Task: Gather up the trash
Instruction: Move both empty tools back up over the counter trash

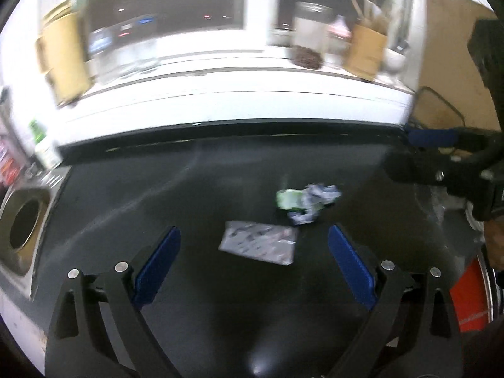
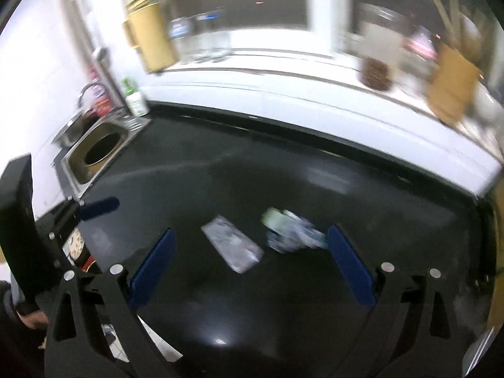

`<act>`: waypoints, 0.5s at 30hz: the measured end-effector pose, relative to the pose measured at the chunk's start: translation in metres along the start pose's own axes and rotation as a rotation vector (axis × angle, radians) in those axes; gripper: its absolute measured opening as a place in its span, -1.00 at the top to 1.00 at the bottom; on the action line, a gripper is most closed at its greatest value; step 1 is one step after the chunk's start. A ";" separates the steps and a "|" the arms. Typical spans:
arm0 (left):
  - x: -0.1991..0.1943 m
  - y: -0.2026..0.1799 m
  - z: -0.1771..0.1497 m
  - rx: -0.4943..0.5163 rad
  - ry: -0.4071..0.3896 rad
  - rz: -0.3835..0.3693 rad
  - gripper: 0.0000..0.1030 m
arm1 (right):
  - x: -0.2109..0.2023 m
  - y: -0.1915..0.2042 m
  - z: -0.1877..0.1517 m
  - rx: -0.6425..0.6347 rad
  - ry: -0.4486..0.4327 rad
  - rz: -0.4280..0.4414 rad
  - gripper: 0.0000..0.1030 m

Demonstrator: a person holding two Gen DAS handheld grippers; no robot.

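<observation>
Dark surface [image 1: 126, 189], white ledge along its far edge, sink [image 1: 22, 220] at left; bare room all around. Flat silver wrapper [image 1: 258, 245], long axis left-right, lies beside crumpled green-white wrapper [image 1: 302, 203]. Left gripper [image 1: 254, 245] and right gripper [image 2: 250, 245]: jaws wide apart, empty.

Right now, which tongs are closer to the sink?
Left. The left tongs hover just right of the sink; the right tongs hang farther right, near the crumpled wrapper.

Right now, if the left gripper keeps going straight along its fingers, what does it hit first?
Likely the flat silver wrapper on the black counter, centred between the open left gripper. Depth is unclear through blur.
</observation>
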State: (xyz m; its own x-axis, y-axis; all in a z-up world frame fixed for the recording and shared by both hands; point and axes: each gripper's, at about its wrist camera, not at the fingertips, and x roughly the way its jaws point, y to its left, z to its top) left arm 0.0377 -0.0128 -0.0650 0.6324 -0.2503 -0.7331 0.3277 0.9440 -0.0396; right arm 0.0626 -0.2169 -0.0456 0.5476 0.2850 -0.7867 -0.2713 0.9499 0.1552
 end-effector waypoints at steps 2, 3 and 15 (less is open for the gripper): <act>0.010 -0.014 0.007 0.032 0.009 -0.014 -0.78 | -0.004 -0.015 -0.011 0.016 0.007 -0.009 -0.81; 0.012 -0.016 0.008 0.043 0.014 -0.017 -0.78 | -0.003 -0.025 -0.016 0.023 0.012 -0.018 -0.81; 0.047 0.000 0.008 0.177 0.074 -0.069 -0.78 | 0.039 -0.031 -0.016 0.000 0.089 0.041 -0.81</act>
State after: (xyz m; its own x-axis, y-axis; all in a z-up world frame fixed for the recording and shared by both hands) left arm 0.0733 -0.0267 -0.0942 0.5531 -0.2902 -0.7809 0.4911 0.8708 0.0242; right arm 0.0795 -0.2375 -0.0909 0.4635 0.3115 -0.8295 -0.2921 0.9376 0.1889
